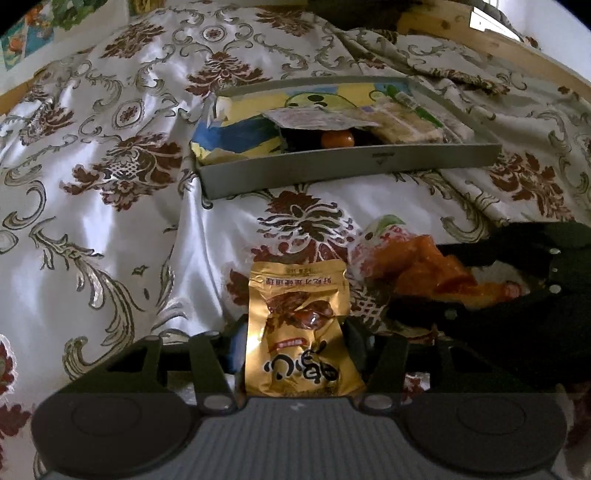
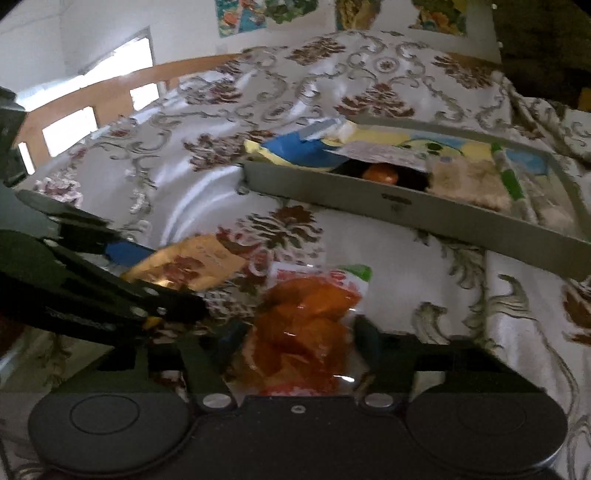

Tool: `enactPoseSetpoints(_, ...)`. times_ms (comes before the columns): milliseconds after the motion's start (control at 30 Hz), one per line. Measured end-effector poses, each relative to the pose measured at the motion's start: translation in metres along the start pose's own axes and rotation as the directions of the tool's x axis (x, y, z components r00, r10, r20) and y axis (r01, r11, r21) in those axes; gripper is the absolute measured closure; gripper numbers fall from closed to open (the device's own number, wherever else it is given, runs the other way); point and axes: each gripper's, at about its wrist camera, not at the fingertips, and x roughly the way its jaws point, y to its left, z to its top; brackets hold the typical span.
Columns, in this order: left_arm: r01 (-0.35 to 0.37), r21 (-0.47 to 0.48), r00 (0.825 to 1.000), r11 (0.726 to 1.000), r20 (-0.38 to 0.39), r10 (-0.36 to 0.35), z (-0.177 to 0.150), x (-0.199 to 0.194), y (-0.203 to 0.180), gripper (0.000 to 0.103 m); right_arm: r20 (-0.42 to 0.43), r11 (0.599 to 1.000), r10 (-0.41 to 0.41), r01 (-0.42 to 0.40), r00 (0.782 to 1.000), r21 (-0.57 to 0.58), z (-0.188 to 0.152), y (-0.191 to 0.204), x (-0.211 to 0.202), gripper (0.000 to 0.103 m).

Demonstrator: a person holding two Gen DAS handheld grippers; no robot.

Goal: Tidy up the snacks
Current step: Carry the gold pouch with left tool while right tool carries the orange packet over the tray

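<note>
My left gripper (image 1: 295, 345) is shut on a gold snack packet (image 1: 299, 328), held above the bedspread. My right gripper (image 2: 297, 341) is shut on a clear packet of orange snacks (image 2: 306, 325) with a red, white and green top. In the left wrist view the right gripper (image 1: 424, 288) reaches in from the right with the orange packet (image 1: 417, 266). In the right wrist view the left gripper (image 2: 155, 280) comes in from the left with the gold packet (image 2: 188, 266). A grey cardboard tray (image 1: 351, 166) lies ahead and holds several snack packs and an orange fruit (image 1: 337, 139). The tray also shows in the right wrist view (image 2: 424, 210).
A white satin bedspread (image 1: 110, 147) with brown floral print covers the bed, creased around the tray. A wooden bed frame (image 2: 110, 96) runs behind, and another wooden rail (image 1: 480, 40) at the far right. Posters (image 2: 266, 11) hang on the wall.
</note>
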Motion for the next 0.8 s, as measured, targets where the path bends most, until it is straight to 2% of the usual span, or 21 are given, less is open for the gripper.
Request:
enactPoseSetpoints(100,0.003,0.018,1.000,1.000,0.004,-0.003,-0.001,-0.001,-0.001,0.046,0.004,1.000,0.004,-0.004,1.000,-0.009,-0.002,-0.001,-0.002,0.046)
enactPoseSetpoints(233,0.007,-0.009,1.000,1.000,0.011,-0.007,-0.003,-0.005,0.000,0.047,0.016,1.000,-0.004,0.004,1.000,-0.024,-0.004,0.001,-0.005,0.047)
enactPoseSetpoints(400,-0.042,-0.021,0.999,0.999,0.030,0.042,-0.003,-0.011,-0.007,0.047,0.033,0.999,-0.015,0.016,0.999,-0.051,-0.009,0.005,-0.012,0.048)
enactPoseSetpoints(567,-0.041,-0.087,0.997,0.995,0.055,0.046,-0.008,-0.020,-0.008,0.047,0.057,0.997,-0.029,0.033,0.998,-0.070,-0.014,0.008,-0.027,0.048)
enactPoseSetpoints(800,-0.078,-0.106,0.990,0.991,0.108,0.089,-0.008,-0.032,-0.015,0.047,0.156,0.994,-0.063,0.076,0.986,-0.077,-0.015,0.008,-0.055,0.048)
